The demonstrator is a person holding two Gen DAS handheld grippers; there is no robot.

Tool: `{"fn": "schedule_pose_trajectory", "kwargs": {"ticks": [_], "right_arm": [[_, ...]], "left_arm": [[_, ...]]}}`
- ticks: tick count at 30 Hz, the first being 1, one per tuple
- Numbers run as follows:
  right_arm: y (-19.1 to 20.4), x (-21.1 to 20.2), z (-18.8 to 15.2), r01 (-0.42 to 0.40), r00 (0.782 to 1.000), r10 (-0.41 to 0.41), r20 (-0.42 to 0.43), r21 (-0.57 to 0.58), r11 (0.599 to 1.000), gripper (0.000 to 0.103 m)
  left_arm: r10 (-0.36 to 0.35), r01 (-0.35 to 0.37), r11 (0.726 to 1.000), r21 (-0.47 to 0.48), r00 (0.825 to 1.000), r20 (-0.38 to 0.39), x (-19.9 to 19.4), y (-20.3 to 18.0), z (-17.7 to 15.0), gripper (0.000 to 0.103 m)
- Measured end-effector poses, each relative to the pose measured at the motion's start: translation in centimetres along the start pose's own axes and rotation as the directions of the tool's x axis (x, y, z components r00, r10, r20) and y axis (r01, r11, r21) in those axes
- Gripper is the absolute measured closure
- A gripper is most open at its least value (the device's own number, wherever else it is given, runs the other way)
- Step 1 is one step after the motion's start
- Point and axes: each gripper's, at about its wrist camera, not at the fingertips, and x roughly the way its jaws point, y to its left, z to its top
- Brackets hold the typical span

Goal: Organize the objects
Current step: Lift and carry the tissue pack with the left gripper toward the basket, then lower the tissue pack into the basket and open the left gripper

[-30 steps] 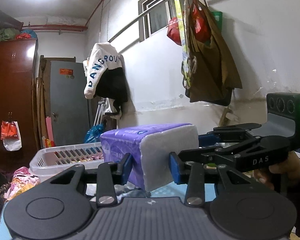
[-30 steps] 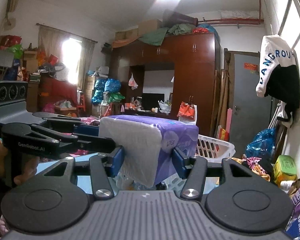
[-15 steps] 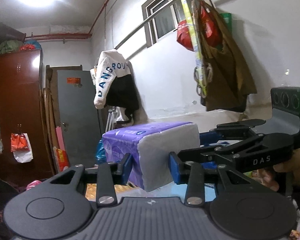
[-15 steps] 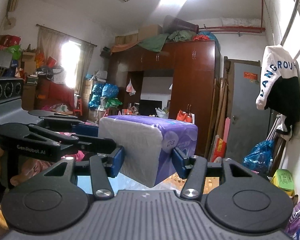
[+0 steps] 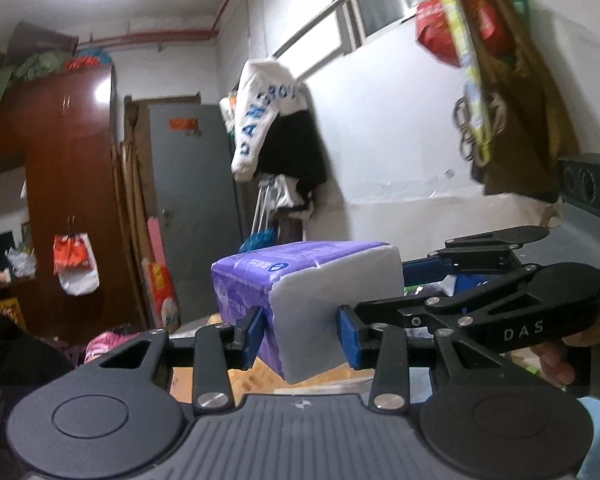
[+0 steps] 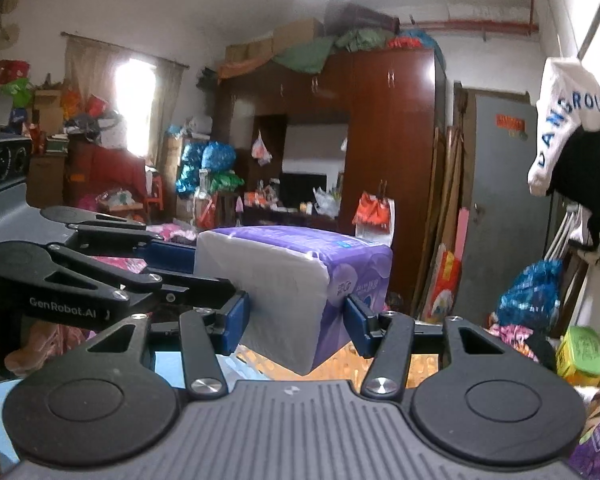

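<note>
The purple tissue pack (image 5: 308, 300) is carried in the air between both tools, well above the clutter below. The left tool (image 5: 300, 334) is clamped on one white end face of the pack, blue pads (image 5: 252, 336) pressed against its two sides; the right tool (image 6: 298, 326) is clamped on the opposite end in the same manner. Seen from the left tool, the right tool (image 5: 496, 312) reaches in from the right side; seen from the right tool, the left tool (image 6: 112, 276) reaches in from the left. The pack sits level, its purple top just above the pads. Judged step: transport of the pack toward a storage place not in view. To do this well, keep both tools at equal height and constant spacing, since the soft wrapper will likely buckle if the tools converge or slip if they drift apart. Move both together, avoid twisting, and lower the pack onto a support before releasing either clamp.
</note>
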Motion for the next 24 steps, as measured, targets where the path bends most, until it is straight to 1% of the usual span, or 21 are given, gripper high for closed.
{"fn": "schedule_pose_trajectory", "kwargs": {"ticks": [7, 10, 12, 13, 14, 15, 16, 17, 18, 20, 21, 22, 24], "right_arm": [[0.1, 2.0, -0.7, 0.021, 0.998, -0.022, -0.053, -0.017, 1.0, 0.047], [0.0, 2.4, -0.7, 0.02, 0.997, -0.021, -0.07, -0.01, 1.0, 0.048], [0.2, 2.7, -0.7, 0.033, 0.996, -0.035, -0.081, -0.026, 0.999, 0.048], [0.5, 2.8, -0.8, 0.044, 0.995, -0.048, -0.087, -0.048, 0.998, 0.044], [0.9, 2.9, -0.9, 0.061, 0.993, -0.069, -0.099, -0.082, 0.995, 0.037], [1.5, 2.5, -1.1, 0.102, 0.988, -0.115, -0.102, -0.124, 0.987, 0.018], [1.8, 2.0, -1.2, 0.14, 0.984, -0.155, -0.091, -0.155, 0.978, 0.001], [2.2, 0.7, -1.5, 0.168, 0.982, -0.179, -0.052, -0.168, 0.971, 0.0], [2.3, -0.7, -1.7, 0.166, 0.984, -0.173, -0.031, -0.149, 0.975, 0.0], [2.2, -4.0, -2.3, 0.115, 0.993, -0.117, -0.02, -0.07, 0.991, 0.0], [2.4, -5.5, -2.6, 0.109, 0.994, -0.11, -0.024, -0.042, 0.993, 0.0], [2.6, -6.9, -3.2, 0.111, 0.993, -0.112, -0.032, -0.013, 0.994, 0.0], [2.9, -9.5, -4.7, 0.092, 0.995, -0.09, -0.052, 0.031, 0.995, 0.0]], "left_arm": [[0.027, -0.029, 0.999, -0.031, 0.997, -0.067, 2.6, 2.1, -1.0, 0.058], [0.033, -0.038, 0.998, -0.049, 0.996, -0.084, 3.0, 2.7, -1.5, 0.058], [0.047, -0.051, 0.998, -0.046, 0.995, -0.094, 3.4, 3.0, -1.9, 0.058], [0.064, -0.068, 0.997, -0.036, 0.993, -0.098, 3.7, 2.9, -2.0, 0.056], [0.089, -0.091, 0.996, -0.021, 0.991, -0.099, 3.8, 2.8, -2.3, 0.053], [0.121, -0.123, 0.992, -0.009, 0.988, -0.093, 3.8, 2.6, -2.4, 0.047], [0.146, -0.147, 0.989, -0.005, 0.986, -0.082, 3.6, 2.4, -2.5, 0.035], [0.158, -0.159, 0.987, -0.015, 0.986, -0.057, 2.8, 2.2, -2.8, 0.028], [0.156, -0.157, 0.987, -0.041, 0.987, -0.027, 1.5, 2.0, -3.0, 0.019], [0.139, -0.137, 0.987, -0.086, 0.99, 0.013, -1.1, 1.5, -3.7, 0.015], [0.128, -0.125, 0.987, -0.105, 0.992, 0.02, -2.3, 1.1, -4.1, 0.011], [0.124, -0.122, 0.985, -0.118, 0.992, 0.012, -3.2, 0.7, -4.5, 0.008], [0.114, -0.116, 0.985, -0.13, 0.993, -0.023, -5.2, -0.5, -6.1, 0.008]]}}
